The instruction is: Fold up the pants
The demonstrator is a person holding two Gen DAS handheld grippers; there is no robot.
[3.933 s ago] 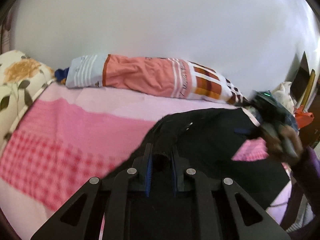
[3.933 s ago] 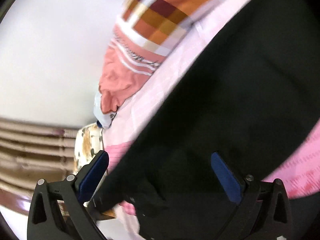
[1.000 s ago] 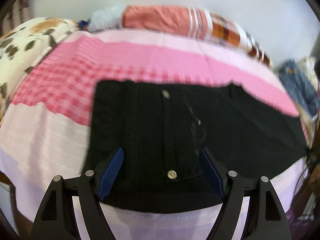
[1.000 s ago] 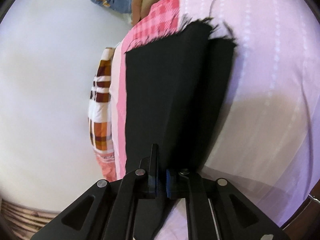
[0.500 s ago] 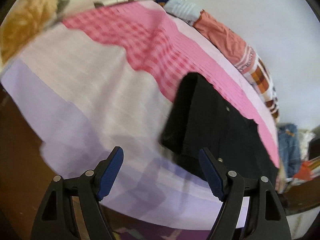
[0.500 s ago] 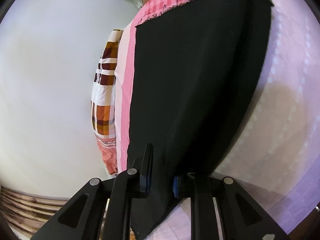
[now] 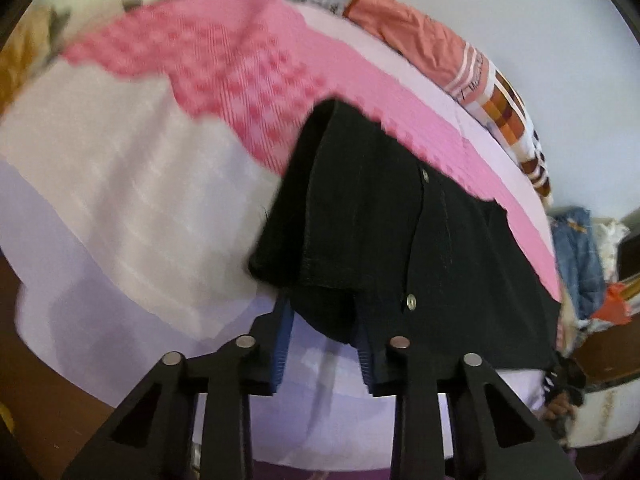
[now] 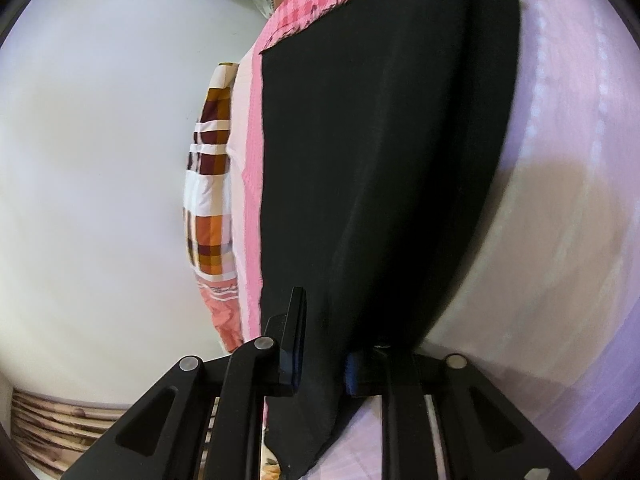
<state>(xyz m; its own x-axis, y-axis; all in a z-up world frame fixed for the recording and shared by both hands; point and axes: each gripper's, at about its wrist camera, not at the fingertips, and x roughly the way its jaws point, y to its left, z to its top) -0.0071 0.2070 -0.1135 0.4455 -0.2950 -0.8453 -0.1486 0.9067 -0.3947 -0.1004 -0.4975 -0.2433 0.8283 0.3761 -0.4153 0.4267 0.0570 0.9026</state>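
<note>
Pants (image 7: 400,232), black and folded, lie on the bed (image 7: 140,200), which has a cover in pink, white and light purple. In the left wrist view they sit at the middle and stretch off toward 3 o'clock. Two small silver buttons (image 7: 411,301) shine on the cloth.

The left gripper (image 7: 324,344) comes up from 6 o'clock. Its jaws are closing, and a hanging corner of the pants sits between them. The blue pads (image 7: 283,344) are right next to the cloth. I cannot tell if they squeeze it yet.

In the right wrist view the pants (image 8: 380,160) fill the middle, running from 6 o'clock up to 12 o'clock. The right gripper (image 8: 322,368) rises from 6 o'clock with the edge of the pants between its fingers. Its jaws are opening, but only a little. The black cloth fills the whole gap between them, so the gripper has the pants in its grasp.

A long pillow (image 7: 440,52) with orange, white and brown squares lies along the far side of the bed, at 1 o'clock in the left wrist view. A blue denim garment (image 7: 576,256) lies at 3 o'clock. A white wall (image 8: 100,160) fills the 9 o'clock side of the right wrist view.
</note>
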